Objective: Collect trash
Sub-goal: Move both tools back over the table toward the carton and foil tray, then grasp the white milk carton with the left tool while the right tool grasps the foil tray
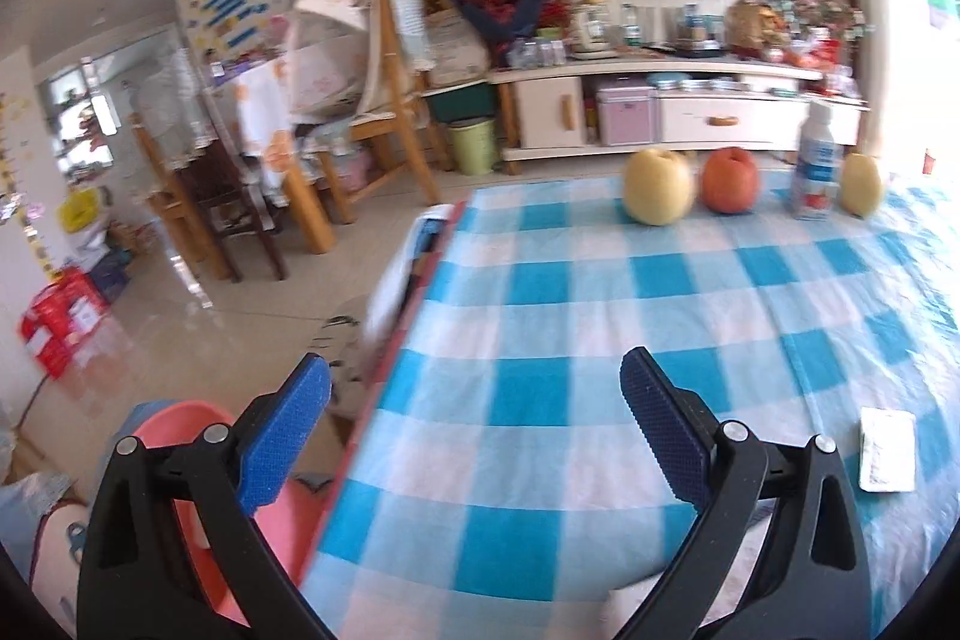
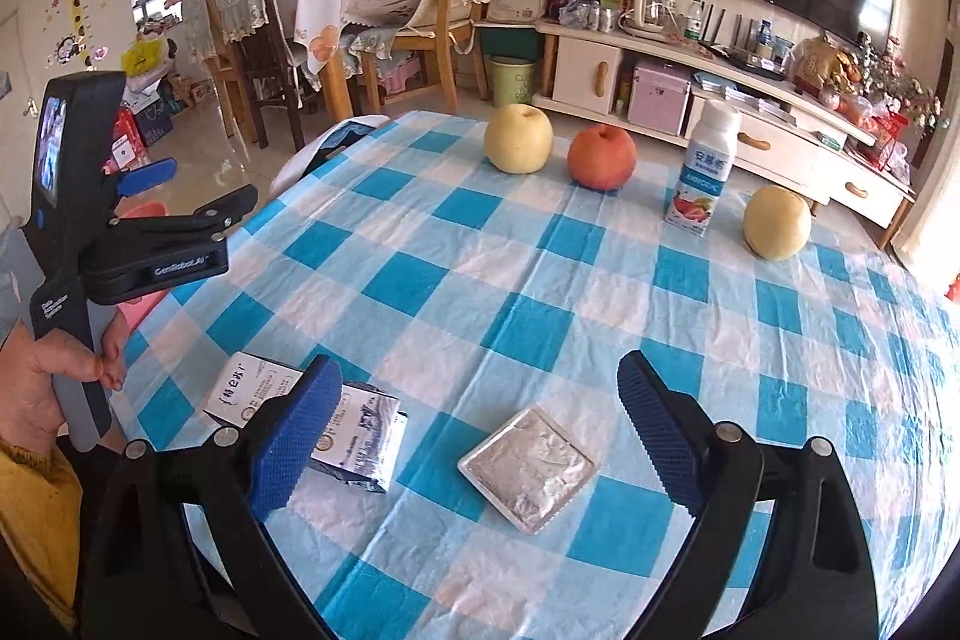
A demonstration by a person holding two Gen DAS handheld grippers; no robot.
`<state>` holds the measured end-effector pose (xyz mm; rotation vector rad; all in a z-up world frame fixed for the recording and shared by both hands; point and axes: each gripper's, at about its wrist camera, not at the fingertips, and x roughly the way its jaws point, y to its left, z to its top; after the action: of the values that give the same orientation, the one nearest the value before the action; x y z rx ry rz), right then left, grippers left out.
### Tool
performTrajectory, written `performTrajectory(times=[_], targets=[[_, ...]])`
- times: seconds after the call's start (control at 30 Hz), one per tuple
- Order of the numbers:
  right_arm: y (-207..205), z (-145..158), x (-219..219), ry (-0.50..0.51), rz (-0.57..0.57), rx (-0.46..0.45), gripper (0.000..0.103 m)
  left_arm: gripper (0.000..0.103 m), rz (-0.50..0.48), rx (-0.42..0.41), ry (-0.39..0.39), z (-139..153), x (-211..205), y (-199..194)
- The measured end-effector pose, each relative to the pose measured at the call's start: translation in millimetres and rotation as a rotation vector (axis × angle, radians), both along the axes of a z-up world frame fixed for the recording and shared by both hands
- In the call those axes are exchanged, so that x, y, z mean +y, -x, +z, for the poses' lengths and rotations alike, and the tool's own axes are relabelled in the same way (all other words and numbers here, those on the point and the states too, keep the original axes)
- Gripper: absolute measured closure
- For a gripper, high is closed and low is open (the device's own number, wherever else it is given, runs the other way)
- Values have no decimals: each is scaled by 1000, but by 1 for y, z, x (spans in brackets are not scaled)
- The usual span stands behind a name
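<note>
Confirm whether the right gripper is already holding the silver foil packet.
No, the right gripper is open and the foil packet lies flat on the tablecloth.

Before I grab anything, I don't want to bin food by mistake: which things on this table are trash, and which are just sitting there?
Trash to collect:
- silver foil packet
- flattened printed carton

Likely leave alone:
- two yellow pears
- red apple
- upright yogurt bottle

Both grippers, left gripper and right gripper, are open.

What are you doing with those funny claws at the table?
A person holds a claw in each hand to tidy up trash. The right claw is open just above a flat silver packet, with a crumpled milk carton beside it. The left claw hovers open over the checked tablecloth, near a pink bin. Nothing is grabbed yet.
</note>
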<state>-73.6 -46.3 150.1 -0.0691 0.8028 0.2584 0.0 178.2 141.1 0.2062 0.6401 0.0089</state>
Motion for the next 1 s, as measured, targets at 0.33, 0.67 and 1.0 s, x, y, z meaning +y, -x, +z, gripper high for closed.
performTrajectory(times=[0.33, 0.67, 1.0], targets=[[-14, -19, -60, -89, -17, 152, 11, 5, -584, 130, 185, -14, -37, 28], [-21, -66, -40, -144, 48, 393, 11, 5, -767, 347, 162, -60, -61, 33], [-31, -93, -26, -140, -1, 462, 16, 5, -786, 443, 76, -83, -70, 33]])
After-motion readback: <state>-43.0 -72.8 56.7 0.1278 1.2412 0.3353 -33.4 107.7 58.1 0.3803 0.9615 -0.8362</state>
